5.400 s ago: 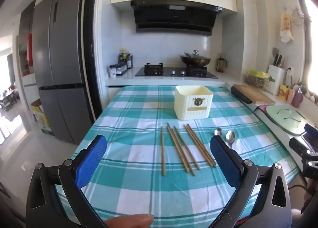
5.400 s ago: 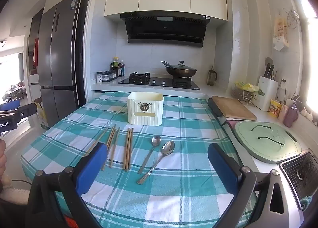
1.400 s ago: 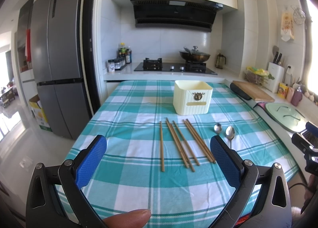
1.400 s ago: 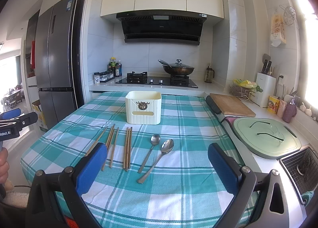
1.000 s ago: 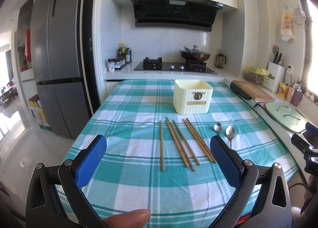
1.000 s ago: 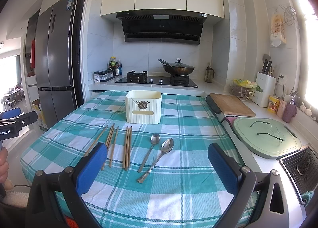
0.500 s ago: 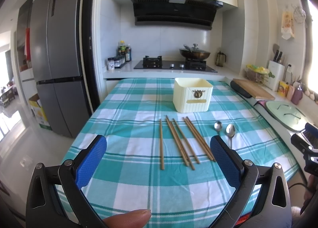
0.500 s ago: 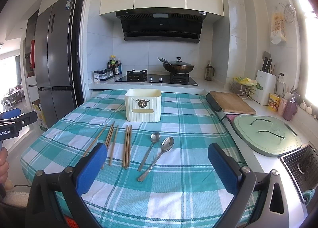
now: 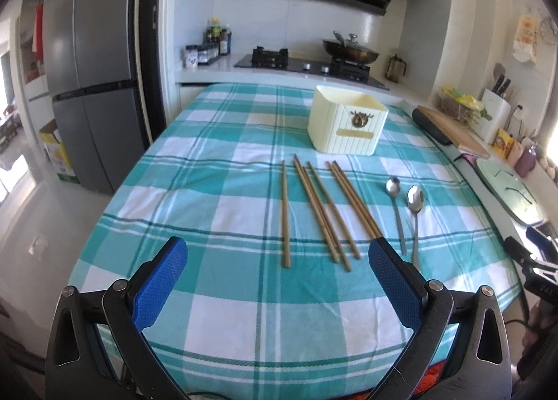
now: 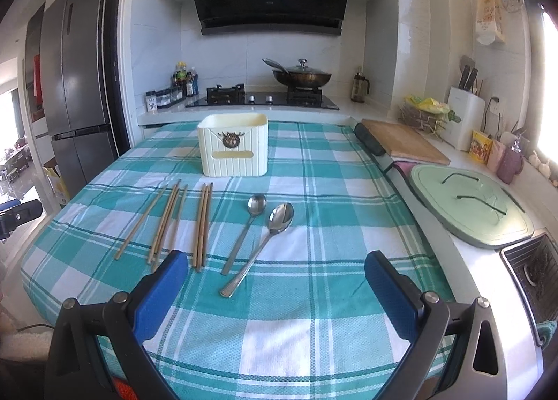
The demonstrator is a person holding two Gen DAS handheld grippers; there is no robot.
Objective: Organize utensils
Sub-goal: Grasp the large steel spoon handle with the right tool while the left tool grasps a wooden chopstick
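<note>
Several wooden chopsticks (image 9: 324, 208) lie side by side on the teal checked tablecloth (image 9: 209, 190), with two metal spoons (image 9: 406, 211) to their right. A cream utensil holder (image 9: 347, 124) stands behind them, upright and empty as far as I see. My left gripper (image 9: 277, 257) is open and empty, above the table's near edge, in front of the chopsticks. In the right wrist view the chopsticks (image 10: 174, 218), spoons (image 10: 265, 232) and holder (image 10: 233, 145) show too. My right gripper (image 10: 277, 271) is open and empty, just short of the spoon handles.
A stove with a lidded wok (image 10: 301, 77) stands behind the table. A wooden cutting board (image 10: 404, 141) and a green lid (image 10: 467, 204) lie on the counter at right, by a sink rack (image 10: 533, 271). A grey fridge (image 9: 94, 68) stands at left.
Both grippers have moved forward and tipped down toward the table, so the chopsticks and spoons sit closer. Both stay open. Nothing on the table has moved.
</note>
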